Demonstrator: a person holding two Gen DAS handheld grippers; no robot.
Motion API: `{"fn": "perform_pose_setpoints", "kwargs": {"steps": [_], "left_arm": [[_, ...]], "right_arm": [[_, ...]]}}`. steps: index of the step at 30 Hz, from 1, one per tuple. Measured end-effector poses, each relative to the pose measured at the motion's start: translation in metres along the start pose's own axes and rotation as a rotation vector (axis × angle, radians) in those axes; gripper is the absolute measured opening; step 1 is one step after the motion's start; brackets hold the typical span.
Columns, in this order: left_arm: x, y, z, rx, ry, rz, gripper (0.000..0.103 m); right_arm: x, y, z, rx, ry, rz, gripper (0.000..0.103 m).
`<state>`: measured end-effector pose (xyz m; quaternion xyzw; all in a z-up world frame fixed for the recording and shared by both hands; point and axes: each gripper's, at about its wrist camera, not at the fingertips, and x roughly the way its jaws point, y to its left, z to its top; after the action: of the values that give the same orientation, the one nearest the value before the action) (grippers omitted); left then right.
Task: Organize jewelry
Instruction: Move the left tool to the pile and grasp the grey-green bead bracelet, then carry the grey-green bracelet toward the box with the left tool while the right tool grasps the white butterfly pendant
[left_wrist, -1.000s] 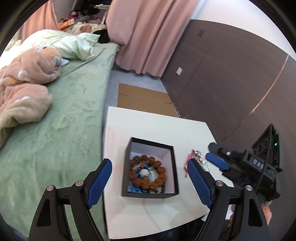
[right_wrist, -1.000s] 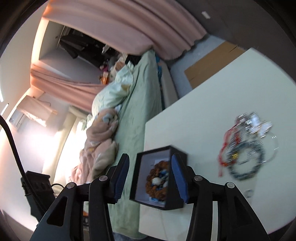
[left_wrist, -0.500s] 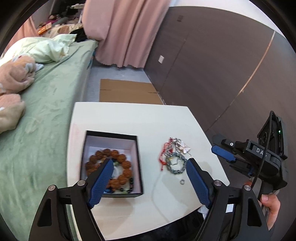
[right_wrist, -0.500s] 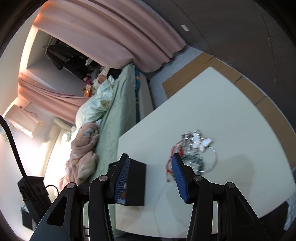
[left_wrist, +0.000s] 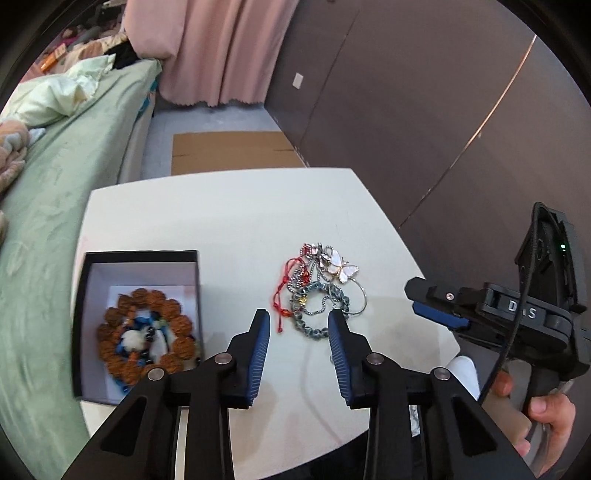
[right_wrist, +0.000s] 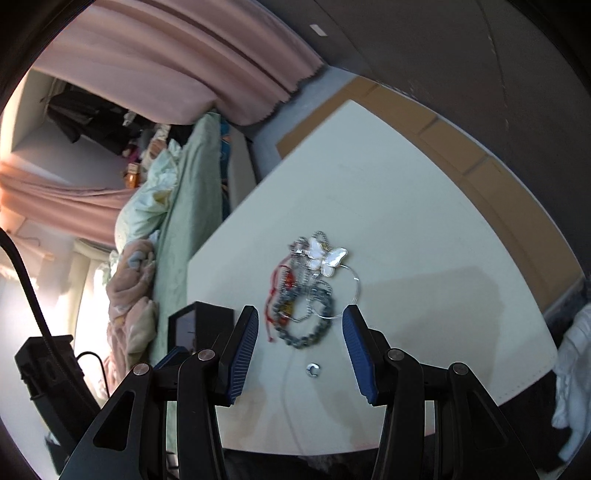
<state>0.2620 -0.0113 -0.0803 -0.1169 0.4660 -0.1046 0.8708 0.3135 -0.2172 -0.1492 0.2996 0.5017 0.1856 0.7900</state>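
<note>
Your left wrist view is evenly lit, fairly bright indoor light. The white table (left_wrist: 229, 221) reads clean, with soft shadows under the left gripper (left_wrist: 299, 325). The black box (left_wrist: 136, 325) and its beads are smeared by motion blur. Your right wrist view is harsher: strong glare blows out the lower left, and the jewelry pile (right_wrist: 306, 291) looks slightly blurred. A broad soft shadow crosses the table's right side. Both views bend heavily at the rim, with dark vignette corners.

I've swung the left gripper (left_wrist: 299, 325) off the box (left_wrist: 138, 325) onto the jewelry pile (left_wrist: 317, 291), jaws narrower now. Right gripper (right_wrist: 299, 332) panned over too: pile now dead ahead at 12 o'clock, box gone to 9.
</note>
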Motion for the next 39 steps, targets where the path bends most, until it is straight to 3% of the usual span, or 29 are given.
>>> {"fn": "perform_pose_setpoints", "kwargs": {"steps": [13,17,27,29,39], "left_arm": [[0.060,-0.016,0.012,0.005,0.114,0.005,0.030],[0.078,-0.015,0.016,0.004,0.153,0.023,0.023],[0.105,-0.006,0.015,-0.015,0.198,0.077,0.019],[0.104,-0.004,0.016,-0.027,0.190,0.063,0.009],[0.066,-0.013,0.024,-0.019,0.114,-0.010,0.009]], "right_arm": [[-0.001,-0.024,0.006,0.077,0.017,-0.015,0.048],[0.002,-0.024,0.007,0.080,0.032,0.001,0.048],[0.008,-0.026,0.007,0.086,0.050,0.005,0.048],[0.009,-0.027,0.008,0.085,0.053,0.004,0.048],[0.011,-0.028,0.013,0.078,0.030,0.005,0.048]]}}
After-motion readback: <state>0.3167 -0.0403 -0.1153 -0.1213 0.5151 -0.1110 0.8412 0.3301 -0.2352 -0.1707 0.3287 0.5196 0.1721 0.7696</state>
